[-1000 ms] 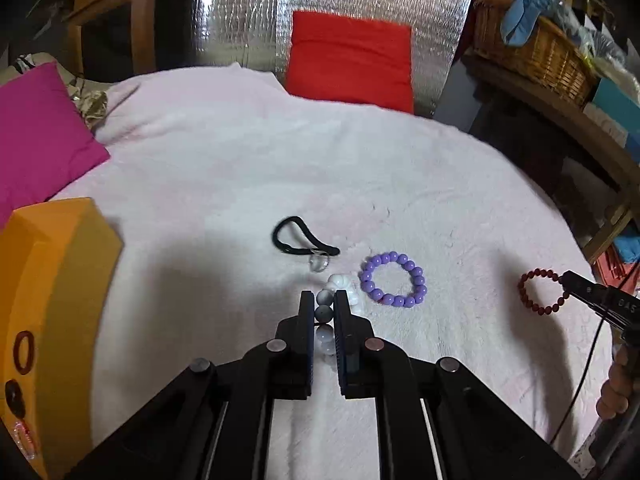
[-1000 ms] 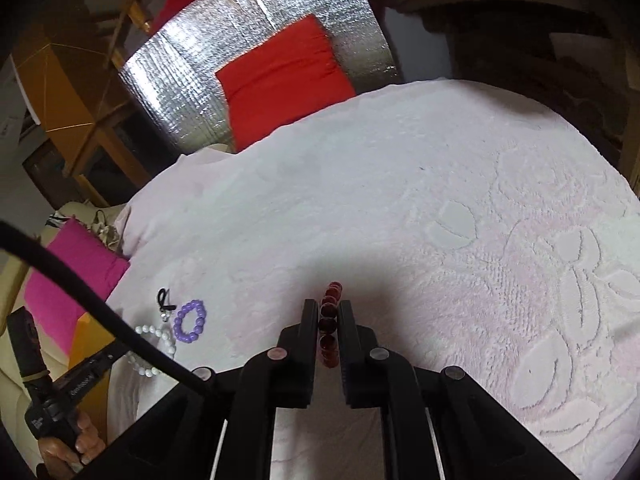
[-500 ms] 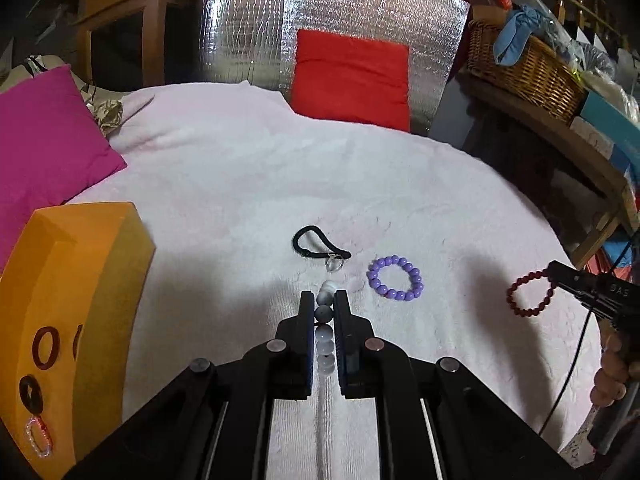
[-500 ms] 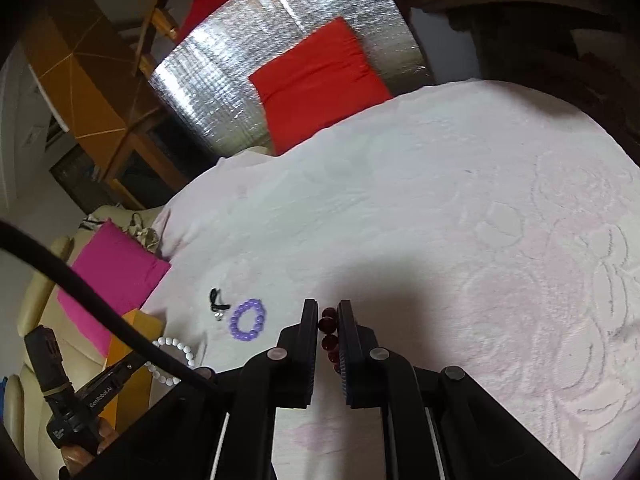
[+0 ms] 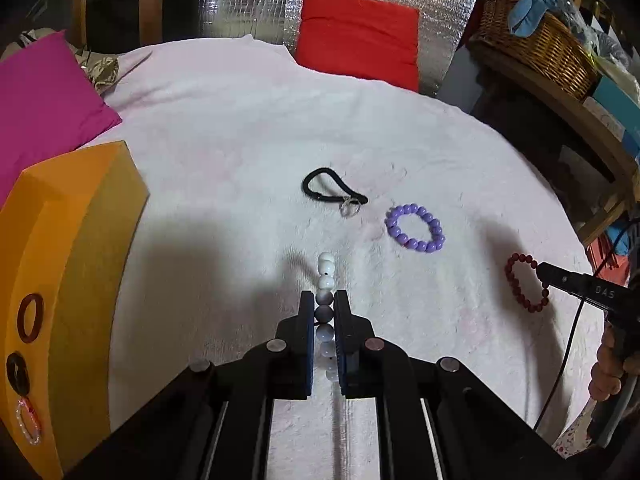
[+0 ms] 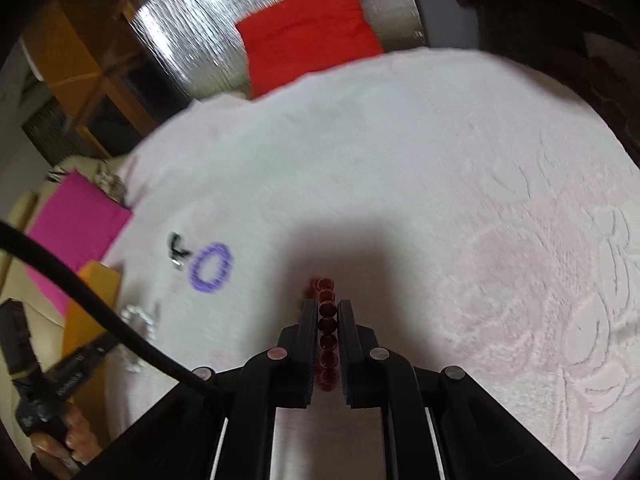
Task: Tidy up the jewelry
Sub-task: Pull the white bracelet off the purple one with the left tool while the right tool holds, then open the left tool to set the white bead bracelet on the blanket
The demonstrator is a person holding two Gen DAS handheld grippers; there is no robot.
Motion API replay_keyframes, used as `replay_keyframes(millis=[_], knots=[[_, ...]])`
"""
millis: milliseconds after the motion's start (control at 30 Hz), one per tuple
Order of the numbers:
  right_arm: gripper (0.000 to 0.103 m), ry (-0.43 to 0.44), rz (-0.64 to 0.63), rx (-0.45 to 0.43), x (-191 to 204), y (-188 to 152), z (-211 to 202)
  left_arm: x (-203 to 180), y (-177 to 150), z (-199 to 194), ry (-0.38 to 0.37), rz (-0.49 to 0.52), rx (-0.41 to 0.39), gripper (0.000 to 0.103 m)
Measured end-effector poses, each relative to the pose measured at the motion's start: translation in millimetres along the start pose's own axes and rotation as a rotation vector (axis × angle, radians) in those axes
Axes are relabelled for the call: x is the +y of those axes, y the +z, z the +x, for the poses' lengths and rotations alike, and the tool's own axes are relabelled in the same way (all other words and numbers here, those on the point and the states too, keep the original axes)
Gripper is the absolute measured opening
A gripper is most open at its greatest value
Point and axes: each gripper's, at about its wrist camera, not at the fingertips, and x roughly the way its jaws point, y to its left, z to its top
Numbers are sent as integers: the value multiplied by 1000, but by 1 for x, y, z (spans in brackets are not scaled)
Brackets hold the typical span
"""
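On the pale pink bedspread (image 5: 224, 152) lie a purple bead bracelet (image 5: 415, 228) and a black hair tie (image 5: 332, 192), near each other. Left gripper (image 5: 324, 304) is clamped on a white-and-grey bead bracelet (image 5: 325, 280); right gripper (image 6: 324, 312) pinches a dark red bead bracelet (image 6: 327, 320). At left, an orange foam holder (image 5: 72, 272) carries three rings or small bracelets set in its face.

On the bed (image 5: 240, 152) a hair tie (image 5: 332, 192) lies left of a bracelet (image 5: 416, 228), a box (image 5: 76, 264) at the left edge, cushions (image 5: 358, 36) behind.
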Motion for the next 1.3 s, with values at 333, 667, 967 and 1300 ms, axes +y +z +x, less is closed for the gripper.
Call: replay_keyframes(millis=[333,667,967,1300], knots=[[14,-84,-67,85,-8,-10,13,-5,-5,27,55,10,119,17],[16,-101,-96,66,-5,-15,20,-5,-6,33,50,-3,127,34],[16,-95,-98,44,-6,-19,19,-4,-2,27,41,-8,119,34],[16,-76,-100,34,-11,-20,15,1,-5,14,27,9,108,72]])
